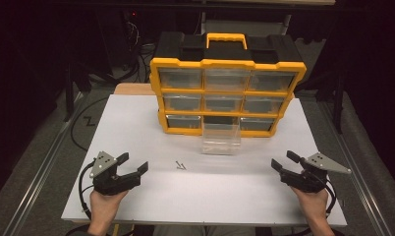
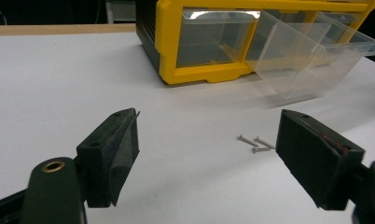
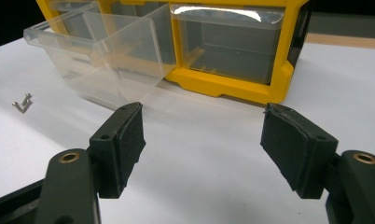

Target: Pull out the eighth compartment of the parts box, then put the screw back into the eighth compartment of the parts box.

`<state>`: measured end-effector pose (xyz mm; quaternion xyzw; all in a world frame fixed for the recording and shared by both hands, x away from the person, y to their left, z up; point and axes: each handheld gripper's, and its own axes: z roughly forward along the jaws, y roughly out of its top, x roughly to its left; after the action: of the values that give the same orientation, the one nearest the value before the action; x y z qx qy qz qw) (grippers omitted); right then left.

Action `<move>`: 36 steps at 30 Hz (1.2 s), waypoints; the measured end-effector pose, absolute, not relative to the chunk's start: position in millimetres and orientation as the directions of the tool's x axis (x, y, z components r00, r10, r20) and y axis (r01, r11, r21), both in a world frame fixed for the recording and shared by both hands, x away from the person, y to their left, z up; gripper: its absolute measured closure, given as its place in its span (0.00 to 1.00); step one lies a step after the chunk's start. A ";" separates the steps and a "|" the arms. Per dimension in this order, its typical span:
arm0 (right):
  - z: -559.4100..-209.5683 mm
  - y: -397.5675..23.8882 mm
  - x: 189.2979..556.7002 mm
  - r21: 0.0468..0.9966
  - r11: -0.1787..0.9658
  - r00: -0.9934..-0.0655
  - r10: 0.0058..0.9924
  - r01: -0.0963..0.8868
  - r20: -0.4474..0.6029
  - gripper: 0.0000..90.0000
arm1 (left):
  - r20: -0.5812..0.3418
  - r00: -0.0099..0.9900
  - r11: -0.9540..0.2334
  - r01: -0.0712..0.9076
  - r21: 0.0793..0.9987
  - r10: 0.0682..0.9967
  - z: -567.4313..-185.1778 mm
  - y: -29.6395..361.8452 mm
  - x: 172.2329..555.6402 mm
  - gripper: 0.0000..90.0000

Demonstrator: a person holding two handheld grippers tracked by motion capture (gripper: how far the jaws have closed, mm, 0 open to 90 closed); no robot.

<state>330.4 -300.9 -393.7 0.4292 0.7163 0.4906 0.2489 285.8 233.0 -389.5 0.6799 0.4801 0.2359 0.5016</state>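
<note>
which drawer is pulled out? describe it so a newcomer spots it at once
Find the yellow and black organizer at the back of the white table. In its bottom row, the clear drawer in the middle juts forward onto the table. Its neighbours all sit flush; a few small screws lie just in front.

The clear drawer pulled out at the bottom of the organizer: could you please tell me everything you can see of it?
The clear drawer looks like see-through plastic, an open-topped box with thin walls and a lip along its rim. It sticks out of the bottom middle slot of the yellow-framed organizer, slid forward, its front end resting on the white table. It looks empty. Neither gripper touches it. The screws lie apart from it on the table.
</note>
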 end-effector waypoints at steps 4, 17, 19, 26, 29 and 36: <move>-392.2 -301.4 328.9 0.922 0.139 -0.499 0.864 0.361 0.065 0.36 | -0.169 0.439 -0.036 0.422 0.906 0.882 -389.9 233.1 286.3 0.27; -392.8 -302.1 330.2 0.920 0.142 -0.508 0.859 0.366 0.069 0.36 | -0.182 0.478 -0.081 0.479 0.874 0.859 -385.6 230.5 297.2 0.27; -392.6 -302.1 329.9 0.921 0.148 -0.515 0.855 0.361 0.064 0.36 | -0.180 0.491 -0.093 0.482 0.871 0.852 -384.4 227.7 299.4 0.27; -392.8 -298.9 326.8 0.916 0.175 -0.535 0.843 0.362 0.051 0.36 | -0.142 0.545 -0.161 0.471 0.867 0.826 -379.4 215.8 307.3 0.26; -391.5 -299.2 325.8 0.921 0.161 -0.537 0.842 0.354 0.059 0.35 | -0.131 0.539 -0.174 0.478 0.861 0.832 -376.7 212.5 311.3 0.27; -391.8 -301.9 326.4 0.923 0.143 -0.520 0.851 0.357 0.069 0.35 | -0.127 0.512 -0.158 0.477 0.864 0.849 -372.9 208.6 323.8 0.29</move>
<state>326.4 -301.9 -391.8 0.4228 0.7143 0.4999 0.2472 323.8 208.6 -372.9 0.7344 0.4516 0.1996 0.4657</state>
